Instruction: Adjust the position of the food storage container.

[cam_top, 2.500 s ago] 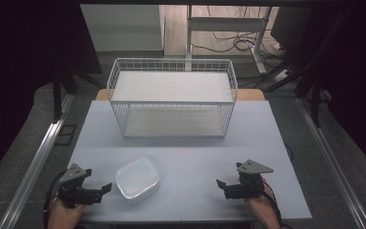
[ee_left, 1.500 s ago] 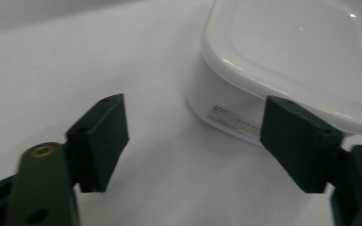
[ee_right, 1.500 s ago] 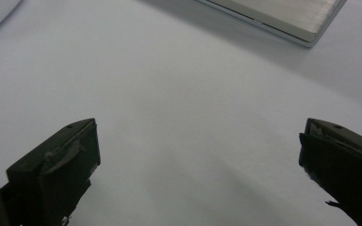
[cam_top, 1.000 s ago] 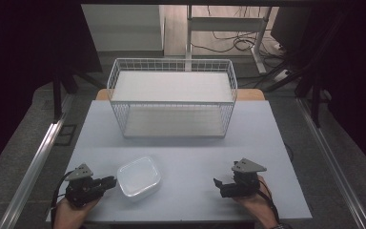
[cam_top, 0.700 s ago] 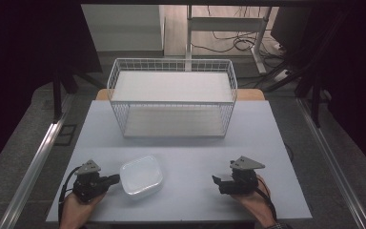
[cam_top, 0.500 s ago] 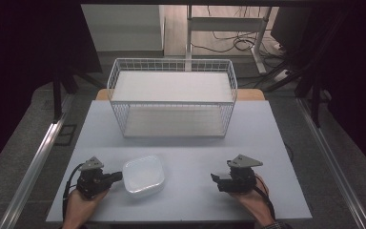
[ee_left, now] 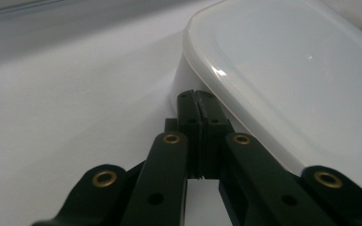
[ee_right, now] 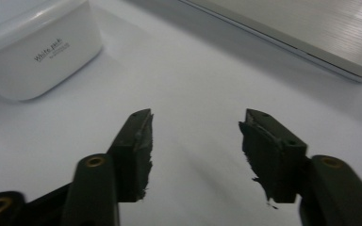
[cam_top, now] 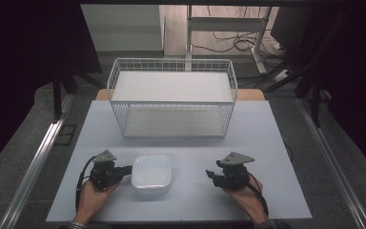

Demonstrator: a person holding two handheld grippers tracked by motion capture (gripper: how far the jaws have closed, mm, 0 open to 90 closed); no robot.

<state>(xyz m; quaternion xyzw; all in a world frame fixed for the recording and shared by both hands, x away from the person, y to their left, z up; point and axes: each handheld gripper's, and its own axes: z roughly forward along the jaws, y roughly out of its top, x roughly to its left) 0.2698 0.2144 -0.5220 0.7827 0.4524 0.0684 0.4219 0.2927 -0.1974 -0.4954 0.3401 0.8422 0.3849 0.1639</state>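
Claw, your left [ee_left: 198,101]: matte black jaws pressed together, tips touching the side wall of the white plastic container [cam_top: 152,172]. Claw, your right [ee_right: 195,125]: jaws spread apart, ragged pads, nothing between. Container: rounded-square, smooth translucent lid, near front of pale desk [cam_top: 267,143]. Wire basket [cam_top: 171,98]: white, rectangular, behind.

- Left gripper [cam_top: 124,170]: black body, grey three-cornered plate on top, black cable looping from its rear.
- Left gripper linkage: black arms [ee_left: 169,179] pinned with brass-coloured rivets; small dark screw holes in the pad blocks.
- Right gripper [cam_top: 211,175]: black body, grey three-cornered plate, black cable trailing along the wrist.
- Right gripper pads [ee_right: 141,141]: black, with ragged, worn inner edges; brass-coloured rivets on the arms.
- Sleeves: dark cuffs at both wrists.
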